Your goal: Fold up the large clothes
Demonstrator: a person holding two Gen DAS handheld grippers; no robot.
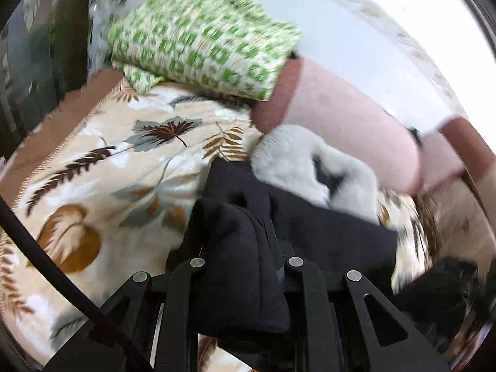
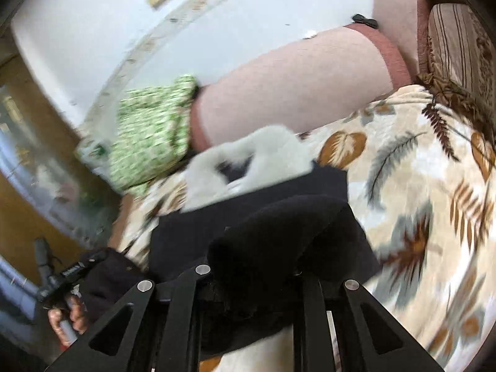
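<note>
1 dark navy garment (image 1: 310, 226) with a white fur collar (image 1: 297, 161) lay on the leaf-print blanket (image 1: 102, 155). 2 grippers pinched its bunched edge: the left gripper (image 1: 266, 235) and the right gripper (image 2: 257, 266). 1 green-patterned cushion (image 1: 201, 40) sat behind.

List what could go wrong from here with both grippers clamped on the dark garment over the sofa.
1. Left gripper and right gripper pinch only bunched folds of the dark navy garment; one could slip out.
2. Its white furry collar trails near the green patterned pillow and could drag it.
3. The garment could rumple the leaf-print blanket.
</note>
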